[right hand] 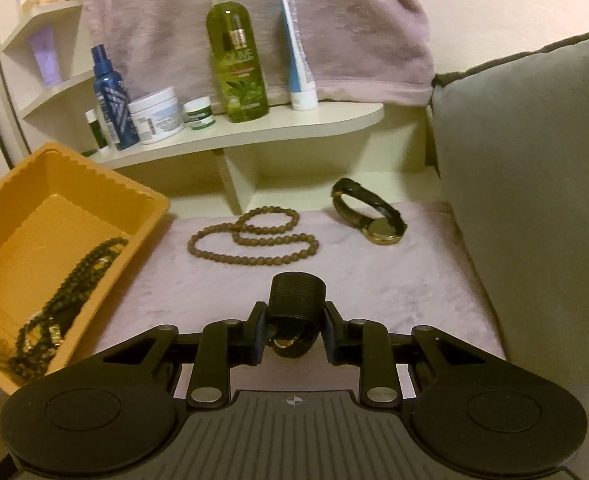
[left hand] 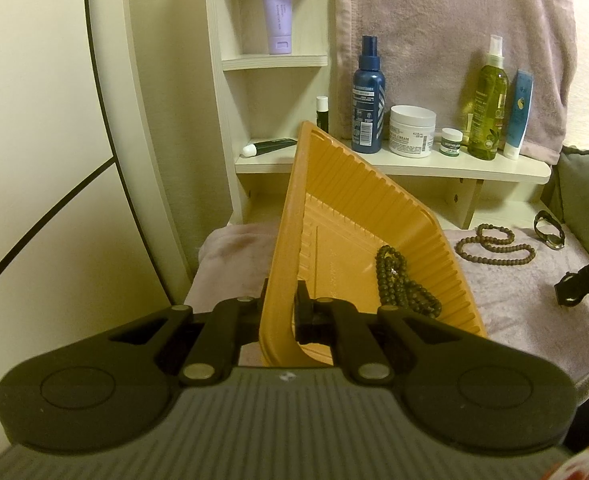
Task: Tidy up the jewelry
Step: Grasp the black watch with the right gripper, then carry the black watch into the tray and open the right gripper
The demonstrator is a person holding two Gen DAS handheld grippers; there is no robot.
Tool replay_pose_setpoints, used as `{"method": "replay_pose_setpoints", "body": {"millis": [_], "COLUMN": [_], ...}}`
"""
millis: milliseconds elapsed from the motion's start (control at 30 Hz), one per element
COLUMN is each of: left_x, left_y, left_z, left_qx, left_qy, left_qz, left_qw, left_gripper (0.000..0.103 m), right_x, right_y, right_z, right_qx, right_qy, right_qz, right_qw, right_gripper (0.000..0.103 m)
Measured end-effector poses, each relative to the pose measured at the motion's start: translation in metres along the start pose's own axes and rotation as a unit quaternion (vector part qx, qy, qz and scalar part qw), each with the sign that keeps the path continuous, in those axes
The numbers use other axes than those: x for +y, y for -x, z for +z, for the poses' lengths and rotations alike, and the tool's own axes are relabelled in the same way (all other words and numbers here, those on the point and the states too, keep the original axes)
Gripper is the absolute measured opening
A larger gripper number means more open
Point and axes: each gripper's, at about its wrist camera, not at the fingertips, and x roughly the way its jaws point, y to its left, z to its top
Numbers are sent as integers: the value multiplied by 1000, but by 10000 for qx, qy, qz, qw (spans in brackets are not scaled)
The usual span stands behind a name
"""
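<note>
My left gripper [left hand: 280,304] is shut on the near rim of an orange plastic tray [left hand: 334,208], holding it tilted; the tray also shows at the left of the right wrist view [right hand: 74,184]. A dark bead necklace [left hand: 398,284] lies inside the tray [right hand: 70,280]. My right gripper [right hand: 294,328] is shut on a black mesh-band watch [right hand: 296,300], just above the pink cloth [right hand: 374,280]. A brown bead necklace [right hand: 254,236] and a black-strap gold watch [right hand: 368,212] lie on the cloth further back; both show in the left wrist view [left hand: 494,244], [left hand: 550,230].
A cream shelf [right hand: 294,120] behind holds a blue spray bottle [right hand: 112,96], a white cream jar [right hand: 156,114], a green olive bottle [right hand: 236,60] and a blue tube [right hand: 298,52]. A grey cushion [right hand: 534,180] stands at the right. A pink towel [right hand: 254,12] hangs behind.
</note>
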Motion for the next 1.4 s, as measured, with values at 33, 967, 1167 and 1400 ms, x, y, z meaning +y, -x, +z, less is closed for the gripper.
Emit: {"method": "replay_pose_setpoints", "body": {"millis": [33,967,1167,1400], "left_x": [0,0,1,1], "left_y": [0,0,0,0], "left_z": [0,-1,-1,-1], "left_qx": [-2,-12,-29,-25], "left_qy": [3,26,36,38], "left_qz": [-1,-38,-52,-58], "left_qw": [10000,10000,10000,10000], "left_gripper": [7,7,7,7], "right_x": [2,157,171,170], "right_y": [1,-31,-45,-61], "right_z": [0,29,25,14], "right_qx": [-1,598,905,1188], "right_qy": [4,528,466,255], "right_qz": [31,2420,2677,2817], "right_qw": [10000,9670,9581,9518], "right_gripper": [29,29,29,41]}}
